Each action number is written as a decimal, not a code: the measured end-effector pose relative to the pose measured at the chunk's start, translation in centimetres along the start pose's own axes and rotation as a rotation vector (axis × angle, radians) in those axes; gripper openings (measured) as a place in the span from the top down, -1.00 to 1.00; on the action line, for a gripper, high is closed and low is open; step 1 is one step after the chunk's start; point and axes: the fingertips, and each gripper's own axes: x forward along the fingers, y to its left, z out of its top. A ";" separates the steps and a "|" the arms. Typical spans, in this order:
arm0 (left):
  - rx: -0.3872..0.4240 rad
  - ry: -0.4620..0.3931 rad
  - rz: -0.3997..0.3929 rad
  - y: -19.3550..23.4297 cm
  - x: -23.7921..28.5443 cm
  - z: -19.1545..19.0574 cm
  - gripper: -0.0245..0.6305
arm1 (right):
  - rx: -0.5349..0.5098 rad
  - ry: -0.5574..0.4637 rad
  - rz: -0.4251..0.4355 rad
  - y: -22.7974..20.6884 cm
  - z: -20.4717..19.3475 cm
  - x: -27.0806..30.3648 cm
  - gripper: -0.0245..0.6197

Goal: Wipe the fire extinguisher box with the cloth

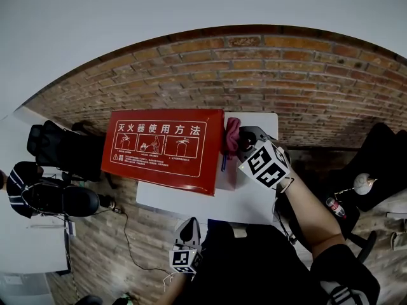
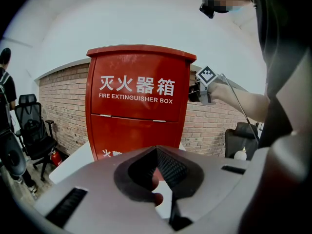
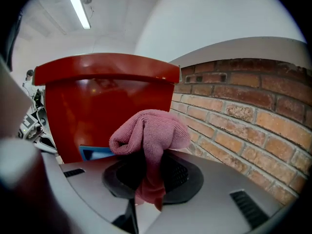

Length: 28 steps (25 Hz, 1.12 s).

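Observation:
The red fire extinguisher box (image 1: 165, 148) stands on a white table (image 1: 248, 202); its lettered front (image 2: 139, 106) fills the left gripper view. My right gripper (image 1: 238, 145) is at the box's right side, up near its top edge, shut on a bunched pink cloth (image 1: 232, 134). In the right gripper view the cloth (image 3: 148, 133) bulges out above the jaws (image 3: 151, 157), close to the red side panel (image 3: 97, 111); whether it touches the panel I cannot tell. My left gripper (image 1: 189, 224) hangs low in front of the table, shut and holding nothing (image 2: 157, 152).
A brick wall (image 1: 305, 75) runs behind the table. At the left stand a black office chair (image 1: 48, 145) and a person (image 1: 19, 186). A small fire extinguisher (image 2: 55, 157) sits on the floor there. A dark chair (image 1: 381, 151) is at the right.

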 end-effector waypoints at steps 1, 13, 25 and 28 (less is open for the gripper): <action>-0.002 0.000 -0.001 0.0 0.0 0.0 0.87 | 0.003 0.002 0.002 0.0 -0.2 0.1 0.65; 0.004 0.011 -0.006 0.2 -0.3 -0.2 0.87 | -0.003 0.031 0.020 0.6 -3.2 1.8 0.65; 0.016 0.028 -0.004 0.6 -0.5 -0.6 0.87 | -0.002 -0.011 0.039 1.0 -5.8 3.3 0.65; 0.013 0.034 -0.003 0.5 -0.5 -0.6 0.87 | -0.001 -0.024 0.051 1.1 -6.6 3.7 0.65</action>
